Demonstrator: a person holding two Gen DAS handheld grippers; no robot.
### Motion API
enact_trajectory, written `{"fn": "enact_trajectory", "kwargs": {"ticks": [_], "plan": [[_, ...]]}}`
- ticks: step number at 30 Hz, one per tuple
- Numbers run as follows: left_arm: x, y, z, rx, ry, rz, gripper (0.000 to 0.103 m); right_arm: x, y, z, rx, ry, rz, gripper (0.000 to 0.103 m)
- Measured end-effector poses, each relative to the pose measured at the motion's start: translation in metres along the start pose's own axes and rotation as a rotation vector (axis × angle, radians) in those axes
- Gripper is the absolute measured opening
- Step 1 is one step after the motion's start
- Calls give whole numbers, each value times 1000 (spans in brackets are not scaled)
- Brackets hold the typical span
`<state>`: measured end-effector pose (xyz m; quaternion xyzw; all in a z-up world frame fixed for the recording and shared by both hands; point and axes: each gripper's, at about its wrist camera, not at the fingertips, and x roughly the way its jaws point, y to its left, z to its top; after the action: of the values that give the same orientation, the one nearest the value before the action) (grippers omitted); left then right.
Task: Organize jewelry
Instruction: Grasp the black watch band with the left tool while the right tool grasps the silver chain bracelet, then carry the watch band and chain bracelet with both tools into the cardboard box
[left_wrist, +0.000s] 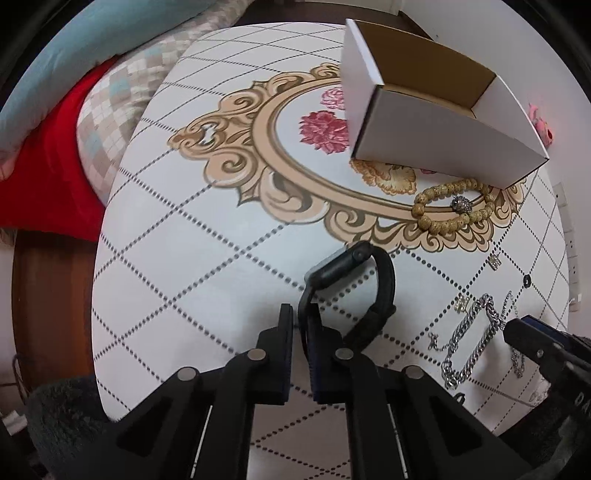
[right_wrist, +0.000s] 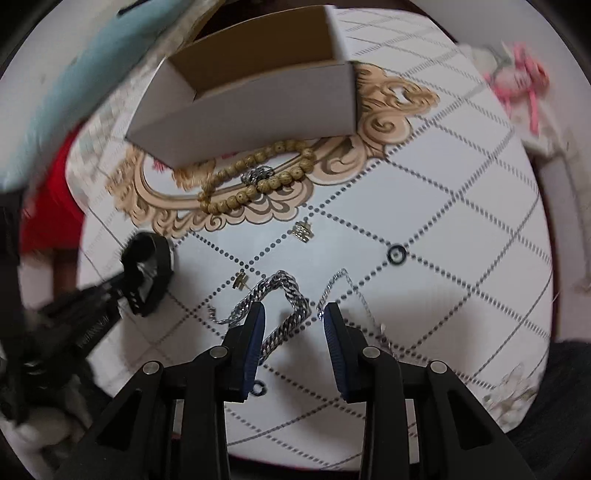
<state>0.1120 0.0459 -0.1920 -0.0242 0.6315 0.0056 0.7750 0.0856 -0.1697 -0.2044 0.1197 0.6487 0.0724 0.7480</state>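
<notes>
Black watch strap (left_wrist: 373, 295) (lower end hidden) between left claw (left_wrist: 303, 332) pads

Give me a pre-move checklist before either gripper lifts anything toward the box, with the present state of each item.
1. Left gripper closed on the black watch strap: ok, the strap sits pinched between its fingers.
2. Right gripper gripping the silver chain bracelet: not ok, the jaws straddle it and the pads do not press it.
3. Box open and upright on the table: ok.
4. Box holding nothing yet: cannot tell, its floor is mostly hidden.
5. Thin chain clear of the right gripper: cannot tell, it runs close by one finger.
6. Bead bracelet lying in front of the box, below any lift path: ok.
</notes>
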Motion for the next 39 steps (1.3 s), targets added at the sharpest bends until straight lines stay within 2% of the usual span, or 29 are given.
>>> {"fn": "enact_trajectory", "kwargs": {"ticks": [5, 8, 10, 15, 17, 18, 19, 23, 25, 26, 27, 30, 36, 37, 38, 39], "plan": [[-6, 13, -18, -29, -7, -16, 4, 3, 2, -5, 0, 30, 20, 36], [-10, 15, -27, -32, -13, -21, 4, 7, 6, -1, -7, 37, 3, 36], [-12, 17, -30, -33, -17, -23, 4, 12, 5, 15, -7, 49, -25, 36], [-18, 23, -36, -41, -25, -36, 4, 19, 26, 16, -62, 26, -138, 36], [-18, 22, -34, -46, -22, -51, 4, 23, 37, 16, -94, 14, -192, 32], [-20, 25, -35, -64, -19, -82, 4, 25, 42, 15, -114, 6, -229, 16], [-21, 27, -35, -81, -13, -109, 4, 26, 45, 14, -126, -9, -237, 9], [-31, 42, -38, -144, -2, -146, 9, 27, 41, 14, -89, -9, -172, 9], [-34, 52, -37, -176, -4, -156, 29, 19, 35, 12, -80, -30, -154, 8], [-36, 56, -38, -192, -11, -164, 57, 13, 32, 11, -77, -43, -142, 8], [-38, 58, -37, -200, -19, -167, 78, 10, 32, 11, -73, -54, -131, 8], [-36, 59, -34, -207, -40, -158, 79, -5, 30, 11, -73, -95, -105, 8], [3, 34, -11, -131, 15, -82, 77, -35, 27, 25, -74, -156, -64, 8], [6, 32, -10, -119, 15, -79, 75, -40, 25, 26, -75, -159, -62, 8], [8, 28, -9, -105, 7, -76, 66, -42, 23, 27, -73, -164, -65, 8], [9, 26, -8, -96, 2, -76, 52, -43, 22, 29, -73, -165, -66, 8]]}}
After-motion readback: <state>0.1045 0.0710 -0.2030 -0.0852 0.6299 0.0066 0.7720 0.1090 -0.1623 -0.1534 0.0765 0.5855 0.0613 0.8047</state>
